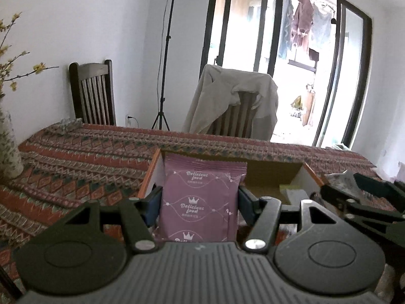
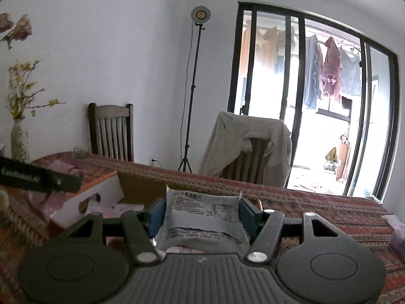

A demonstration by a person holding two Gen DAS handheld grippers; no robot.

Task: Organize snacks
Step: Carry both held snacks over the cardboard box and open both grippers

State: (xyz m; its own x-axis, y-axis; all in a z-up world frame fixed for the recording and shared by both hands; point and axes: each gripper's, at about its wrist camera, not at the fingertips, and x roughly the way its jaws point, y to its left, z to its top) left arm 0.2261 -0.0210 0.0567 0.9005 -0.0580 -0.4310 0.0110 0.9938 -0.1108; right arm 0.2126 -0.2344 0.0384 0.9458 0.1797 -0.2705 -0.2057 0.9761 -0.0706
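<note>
Left gripper (image 1: 200, 200) is clamping a purple snack packet (image 1: 202, 197) between its two blue pads, one pad pressing on each side edge; the packet is standing upright, printed face toward the camera, crown logos and "Delicious food" lettering readable. It is hanging in front of an open cardboard box (image 1: 273, 174) that is sitting on the patterned tablecloth (image 1: 76, 162); whether the packet's lower edge is touching anything cannot be told, as the gripper body is hiding it. Right gripper (image 2: 201, 214) is gripping a grey-white snack packet (image 2: 202, 217) the same way, pads squeezing both side edges, back panel with small print and a table facing the camera, lower part sagging toward the gripper body. This packet is being held above the tablecloth, just right of the box, whose white side flap (image 2: 86, 202) with a round cutout is showing at left in the right wrist view. Pale purple packets (image 2: 60, 167) are lying beyond the box's left side. In the left wrist view the right gripper is appearing at the right edge, beside the box, with its packet between the fingers
</note>
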